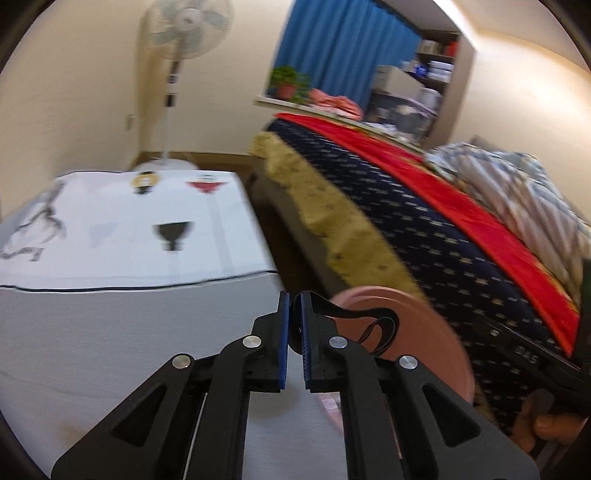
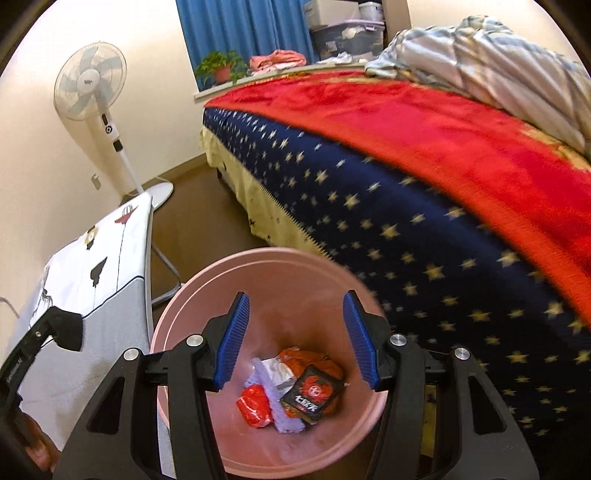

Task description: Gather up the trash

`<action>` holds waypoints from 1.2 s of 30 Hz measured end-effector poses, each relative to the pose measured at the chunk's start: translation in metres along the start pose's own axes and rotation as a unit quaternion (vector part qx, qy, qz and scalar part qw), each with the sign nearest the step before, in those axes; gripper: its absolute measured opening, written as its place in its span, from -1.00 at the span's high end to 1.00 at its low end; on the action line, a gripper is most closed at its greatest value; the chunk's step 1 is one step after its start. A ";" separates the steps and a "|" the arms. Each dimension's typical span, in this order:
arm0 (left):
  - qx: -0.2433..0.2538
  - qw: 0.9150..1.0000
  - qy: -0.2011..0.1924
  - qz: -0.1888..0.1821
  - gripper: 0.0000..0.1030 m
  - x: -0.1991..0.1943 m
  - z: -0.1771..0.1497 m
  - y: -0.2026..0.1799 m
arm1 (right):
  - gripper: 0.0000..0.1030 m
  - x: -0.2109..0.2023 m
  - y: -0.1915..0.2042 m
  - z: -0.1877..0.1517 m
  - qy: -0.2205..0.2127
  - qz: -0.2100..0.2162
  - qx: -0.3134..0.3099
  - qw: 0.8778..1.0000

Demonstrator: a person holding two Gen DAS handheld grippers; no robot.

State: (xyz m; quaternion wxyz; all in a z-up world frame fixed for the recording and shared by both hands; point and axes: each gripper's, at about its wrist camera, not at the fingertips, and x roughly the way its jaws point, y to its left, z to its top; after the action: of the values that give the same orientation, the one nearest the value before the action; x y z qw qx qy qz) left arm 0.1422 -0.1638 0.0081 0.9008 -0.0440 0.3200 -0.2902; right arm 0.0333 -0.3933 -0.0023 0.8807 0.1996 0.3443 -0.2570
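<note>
— Bedroom walls, a blue curtain (image 1: 343, 44) and a standing fan (image 1: 184, 29) fill the left wrist view, all smeared. What else is there?
— A white printed cloth (image 1: 122, 229) covers a table on the left, and the bed (image 1: 424, 229) runs along the right. The left gripper (image 1: 293, 332) is clenched on a black strap (image 1: 369, 321) that loops out beside its right finger. Behind it only a blurred arc of the pink bin (image 1: 406, 332) shows; its contents are hidden.
— And the right wrist view?
— It looks straight into the pink bin (image 2: 207, 295) at the bed's near edge. Wrappers (image 2: 295, 395), red, white and black, lie on the bottom. The right gripper (image 2: 295, 339) hangs released above them, gripping nothing. At the left edge the other gripper (image 2: 55, 328) is cut off.
</note>
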 end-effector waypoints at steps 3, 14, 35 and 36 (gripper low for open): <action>0.019 0.998 0.032 -0.048 0.22 0.005 -0.004 -0.026 | -0.36 -0.016 -0.011 0.005 -0.012 0.005 0.006 1.000; 0.049 0.999 0.015 0.014 -0.39 -0.075 -0.036 -0.033 | -0.90 -0.063 -0.009 -0.001 -0.004 0.057 -0.037 0.998; 0.000 0.980 -0.035 0.194 -0.85 -0.206 -0.113 -0.001 | -0.90 -0.142 0.050 -0.110 -0.026 0.067 -0.187 0.980; -0.003 0.980 -0.034 0.194 -0.85 -0.204 -0.113 0.001 | -0.90 -0.141 0.051 -0.111 -0.027 0.065 -0.189 0.980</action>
State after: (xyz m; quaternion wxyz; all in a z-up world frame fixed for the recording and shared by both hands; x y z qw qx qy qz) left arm -0.0538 -0.0387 0.0310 0.9503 0.0062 0.2921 -0.1076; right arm -0.0816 -0.2501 0.0311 0.9263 0.0450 0.3491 -0.1344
